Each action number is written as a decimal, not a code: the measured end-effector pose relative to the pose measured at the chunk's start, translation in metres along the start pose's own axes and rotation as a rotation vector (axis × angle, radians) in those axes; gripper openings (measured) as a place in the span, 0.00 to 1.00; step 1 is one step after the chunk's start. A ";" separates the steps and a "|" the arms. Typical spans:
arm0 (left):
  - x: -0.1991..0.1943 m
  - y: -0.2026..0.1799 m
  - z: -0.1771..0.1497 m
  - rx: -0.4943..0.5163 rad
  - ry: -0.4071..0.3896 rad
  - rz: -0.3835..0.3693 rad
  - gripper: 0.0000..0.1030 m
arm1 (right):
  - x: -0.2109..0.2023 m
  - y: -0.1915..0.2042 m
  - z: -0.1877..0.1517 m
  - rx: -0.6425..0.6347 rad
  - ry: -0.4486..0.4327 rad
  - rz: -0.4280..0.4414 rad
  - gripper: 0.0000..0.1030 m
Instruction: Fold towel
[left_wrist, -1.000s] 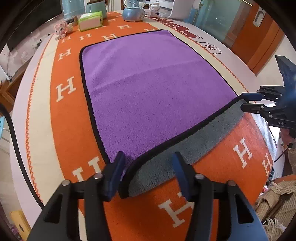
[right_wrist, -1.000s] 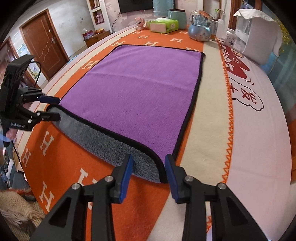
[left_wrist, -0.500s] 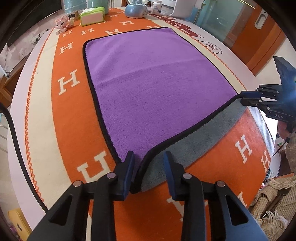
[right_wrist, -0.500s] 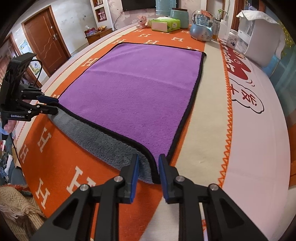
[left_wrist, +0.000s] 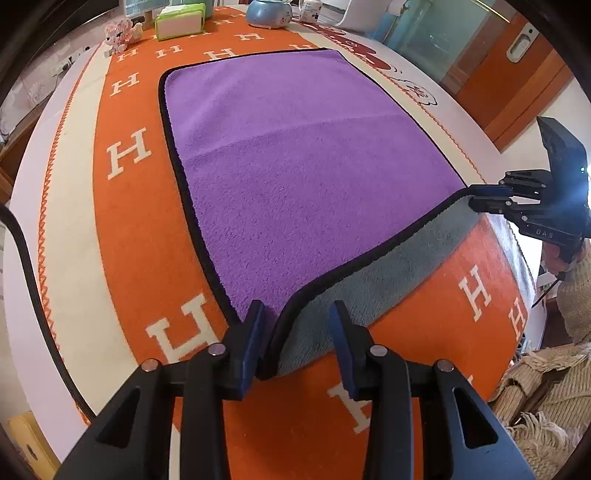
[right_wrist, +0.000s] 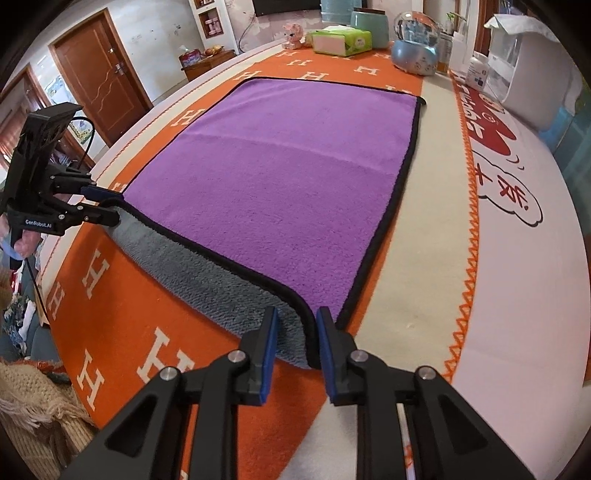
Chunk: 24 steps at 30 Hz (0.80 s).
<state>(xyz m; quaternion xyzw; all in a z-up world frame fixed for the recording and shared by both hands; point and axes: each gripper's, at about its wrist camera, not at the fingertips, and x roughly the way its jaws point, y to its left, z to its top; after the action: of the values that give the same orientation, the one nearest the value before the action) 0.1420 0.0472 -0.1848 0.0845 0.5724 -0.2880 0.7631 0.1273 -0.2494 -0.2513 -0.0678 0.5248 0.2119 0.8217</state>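
Observation:
A purple towel (left_wrist: 303, 158) with black trim and a grey underside lies flat on the orange H-patterned table; it also shows in the right wrist view (right_wrist: 288, 170). Its near edge is raised off the table, showing the grey side (left_wrist: 373, 273). My left gripper (left_wrist: 295, 332) has its jaws around the near left corner, with a gap still showing on the right pad's side. My right gripper (right_wrist: 293, 332) is closed on the near right corner. Each gripper shows in the other's view, the right (left_wrist: 480, 197) and the left (right_wrist: 101, 206), pinching its corner.
At the far end stand a green tissue box (right_wrist: 341, 40), a blue snow-globe jar (right_wrist: 415, 44), a pink toy (right_wrist: 293, 35) and a white appliance (right_wrist: 532, 62). A woven tan item (left_wrist: 546, 398) lies off the near table edge. A black cable (left_wrist: 29, 266) runs along the left.
Both grippers moved in onto the near corners and narrowed their jaws. The near edge has lifted off the table, showing more grey underside.

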 end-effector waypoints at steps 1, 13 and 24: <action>0.000 0.000 0.000 0.006 0.002 0.019 0.25 | 0.000 0.000 -0.001 -0.002 -0.002 -0.005 0.15; -0.020 -0.014 0.003 0.063 -0.042 0.128 0.07 | -0.016 0.003 0.000 0.014 -0.051 -0.052 0.06; -0.057 -0.015 0.038 0.011 -0.158 0.250 0.06 | -0.046 0.003 0.031 0.051 -0.156 -0.138 0.05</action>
<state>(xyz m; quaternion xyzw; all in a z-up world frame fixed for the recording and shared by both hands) 0.1555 0.0368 -0.1163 0.1364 0.4940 -0.1996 0.8352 0.1355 -0.2492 -0.1965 -0.0662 0.4585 0.1462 0.8741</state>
